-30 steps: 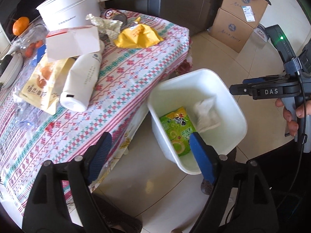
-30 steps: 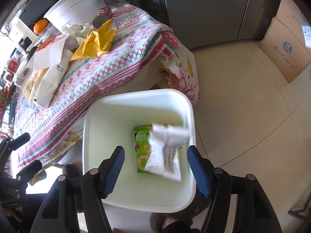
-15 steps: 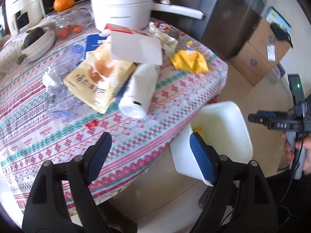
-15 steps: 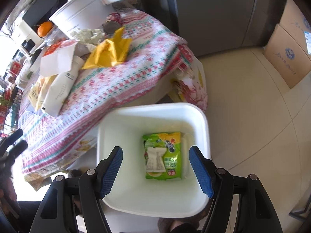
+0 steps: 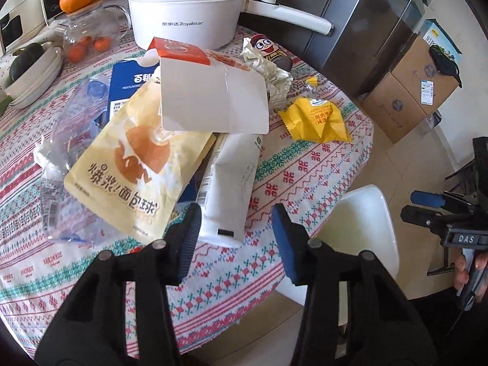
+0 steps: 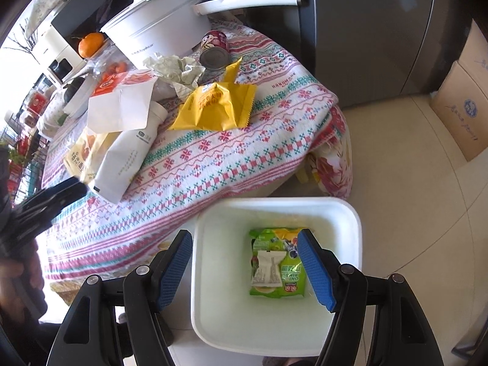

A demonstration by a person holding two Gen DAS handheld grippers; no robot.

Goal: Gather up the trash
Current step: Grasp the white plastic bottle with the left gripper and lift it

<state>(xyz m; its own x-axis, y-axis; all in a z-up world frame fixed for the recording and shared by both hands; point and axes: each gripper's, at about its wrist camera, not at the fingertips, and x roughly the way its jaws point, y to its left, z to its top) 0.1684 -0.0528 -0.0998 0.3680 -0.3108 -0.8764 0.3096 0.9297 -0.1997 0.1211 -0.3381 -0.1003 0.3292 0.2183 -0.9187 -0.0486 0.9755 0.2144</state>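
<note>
Currently the left gripper (image 5: 236, 231) hangs over the table (image 5: 305, 164), jaws closing, nothing pinched yet; the near end of the white pouch (image 5: 231, 183) sits in the gap between them. The pouch lies flat, long axis running from the table's near edge up toward the white pot (image 5: 183, 15), cap end tucked under a white paper bag (image 5: 213, 100). A beige bread bag (image 5: 134, 167) overlaps its left side; a yellow wrapper (image 5: 317, 120) lies apart to the right. The right gripper (image 6: 245, 259) is spread wide and empty above the white bin (image 6: 350, 219) on the floor beside the table. Inside the bin, a green snack packet (image 6: 280, 286) has a small white wrapper (image 6: 268, 268) on it.
</note>
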